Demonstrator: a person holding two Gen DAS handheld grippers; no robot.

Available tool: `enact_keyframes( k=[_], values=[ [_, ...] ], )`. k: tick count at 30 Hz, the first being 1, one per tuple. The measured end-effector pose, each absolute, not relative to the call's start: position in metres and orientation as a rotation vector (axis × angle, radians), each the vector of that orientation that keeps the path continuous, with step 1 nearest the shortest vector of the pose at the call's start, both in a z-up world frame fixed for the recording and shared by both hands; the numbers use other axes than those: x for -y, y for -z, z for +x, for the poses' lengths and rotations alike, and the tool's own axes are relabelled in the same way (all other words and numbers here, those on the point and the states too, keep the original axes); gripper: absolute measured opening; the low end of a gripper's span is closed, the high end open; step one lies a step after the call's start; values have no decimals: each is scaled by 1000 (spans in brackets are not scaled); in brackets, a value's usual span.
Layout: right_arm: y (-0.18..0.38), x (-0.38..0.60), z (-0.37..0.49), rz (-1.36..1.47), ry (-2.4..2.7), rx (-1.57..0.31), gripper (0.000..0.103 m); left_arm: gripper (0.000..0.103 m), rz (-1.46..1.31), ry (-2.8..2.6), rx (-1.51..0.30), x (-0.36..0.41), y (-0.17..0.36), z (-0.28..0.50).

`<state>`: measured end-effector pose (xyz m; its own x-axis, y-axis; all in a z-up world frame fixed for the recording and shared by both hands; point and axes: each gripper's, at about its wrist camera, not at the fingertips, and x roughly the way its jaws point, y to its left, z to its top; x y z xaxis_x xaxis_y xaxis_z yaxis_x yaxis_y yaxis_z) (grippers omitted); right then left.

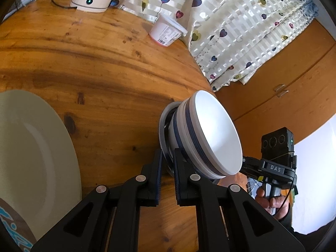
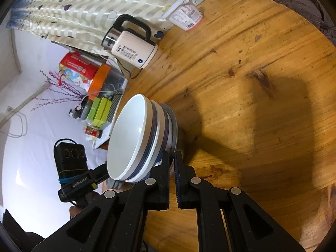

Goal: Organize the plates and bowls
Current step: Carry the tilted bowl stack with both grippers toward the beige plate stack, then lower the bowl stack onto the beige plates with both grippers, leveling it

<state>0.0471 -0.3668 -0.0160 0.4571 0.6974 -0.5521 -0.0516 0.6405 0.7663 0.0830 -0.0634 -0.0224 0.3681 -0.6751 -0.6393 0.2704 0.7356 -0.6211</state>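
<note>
A round wooden table (image 1: pixel 100 67) is seen to fill most of both wrist views, with a heart-printed curtain (image 1: pixel 241 27) hung behind its far edge. A large cream plate (image 1: pixel 31 153) is laid flat on the table at nine o'clock in the left wrist view, well apart from the stack. A stack of white bowls with blue bands (image 1: pixel 212 134) is set on a small grey plate (image 1: pixel 164 126) near the table edge, at the centre of both views. The grey plate's rim is pinched by both tools from opposite sides: the left gripper (image 1: pixel 167 161) is closed on it, and the right gripper (image 2: pixel 172 163) is closed on it likewise. A cream electric kettle (image 2: pixel 134 50) is stood at eleven o'clock in the right wrist view, and a white yoghurt tub (image 1: pixel 167 31) is placed at twelve o'clock in the left wrist view, beside the curtain. The hand (image 1: pixel 271 199) on the right gripper's handle is seen at four o'clock in the left wrist view.
</note>
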Motion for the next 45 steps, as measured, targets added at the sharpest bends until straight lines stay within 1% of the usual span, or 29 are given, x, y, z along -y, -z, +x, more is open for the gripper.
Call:
enact_keyframes(
  k=[20, 45],
  values=[
    [-12, 348, 52, 715, -563, -981, 7, 9, -460, 592, -984, 46, 2, 76],
    [-26, 284, 79, 633, -663, -1012, 7, 9, -495, 481, -928, -14, -10, 64]
  ],
)
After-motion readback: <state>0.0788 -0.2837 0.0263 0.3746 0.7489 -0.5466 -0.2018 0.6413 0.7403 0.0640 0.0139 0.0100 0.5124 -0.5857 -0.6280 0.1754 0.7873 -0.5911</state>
